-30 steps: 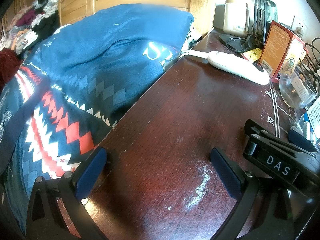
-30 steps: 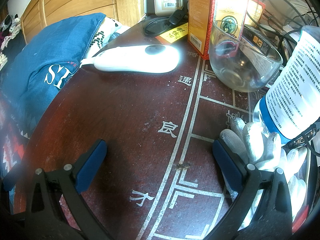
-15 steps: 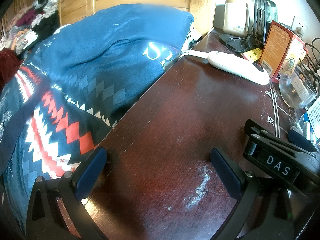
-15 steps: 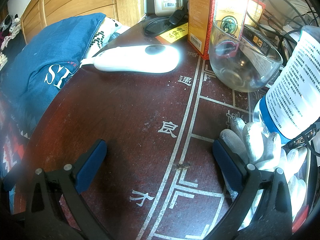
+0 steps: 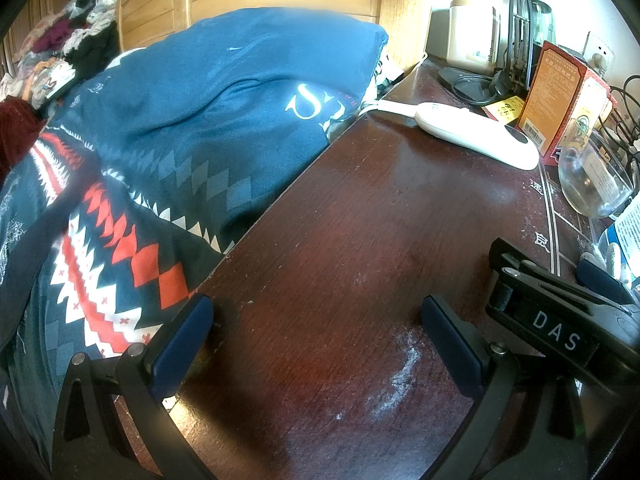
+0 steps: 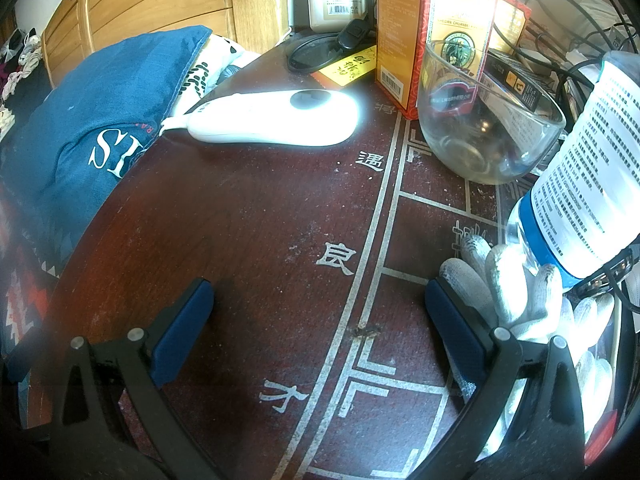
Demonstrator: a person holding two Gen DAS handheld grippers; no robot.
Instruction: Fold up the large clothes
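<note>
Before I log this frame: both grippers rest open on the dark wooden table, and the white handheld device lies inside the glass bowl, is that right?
Not quite. The right wrist view shows the white handheld device lying on the table beside the glass bowl, not inside it. Both the left gripper and right gripper are indeed open.

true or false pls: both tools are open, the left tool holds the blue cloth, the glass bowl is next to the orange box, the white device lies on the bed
1. Both tools are open. True: the left tool and right tool are spread over bare table.
2. The left tool holds the blue cloth. False: it holds nothing.
3. The glass bowl is next to the orange box. True.
4. The white device lies on the bed. False: it lies on the table.
</note>
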